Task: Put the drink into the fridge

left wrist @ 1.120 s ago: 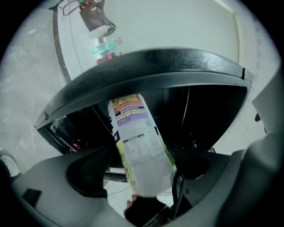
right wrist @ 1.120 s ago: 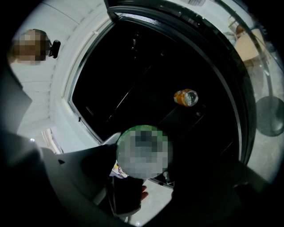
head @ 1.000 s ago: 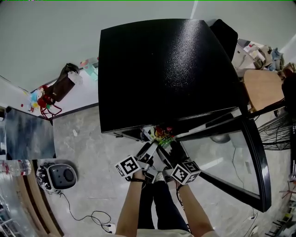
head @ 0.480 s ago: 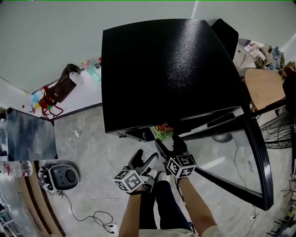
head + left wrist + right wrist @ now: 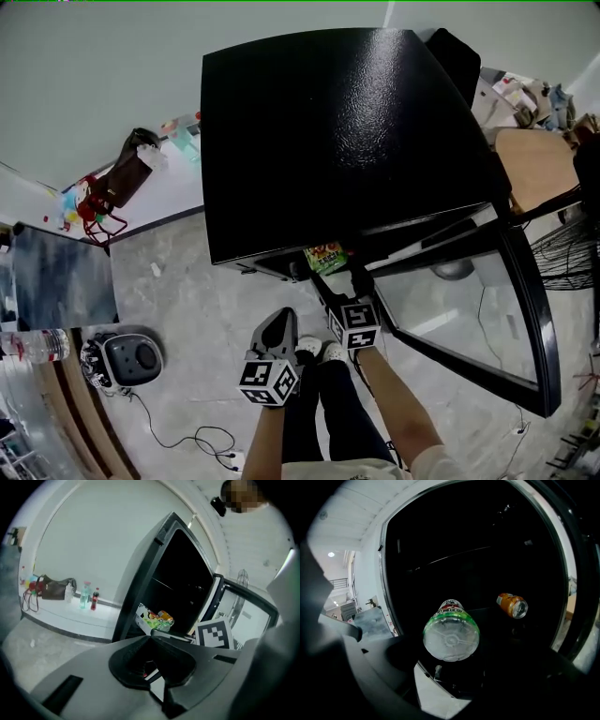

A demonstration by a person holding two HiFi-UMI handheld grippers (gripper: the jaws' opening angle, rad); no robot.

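The drink is a clear bottle with a green label (image 5: 325, 255). It is held at the front edge of the black fridge (image 5: 337, 131), whose opening is dark. My right gripper (image 5: 337, 279) is shut on the bottle, and in the right gripper view the bottle's round base (image 5: 451, 637) faces the camera between the jaws. An orange can (image 5: 512, 605) lies on a shelf inside. My left gripper (image 5: 281, 325) hangs back over the floor, apart from the bottle, jaws shut and empty. In the left gripper view (image 5: 151, 638) the bottle (image 5: 154, 619) shows ahead at the fridge.
The fridge's glass door (image 5: 487, 319) stands open to the right. A grey floor device (image 5: 127, 356) with a cable sits at the left, beside a water bottle (image 5: 33, 342). A dark bag (image 5: 127, 173) and small bottles (image 5: 89, 597) line the wall. A wooden table (image 5: 530, 173) stands at far right.
The left gripper has let go of the bottle, drawn back down and left, and shut. The right gripper still holds the bottle at the fridge opening.
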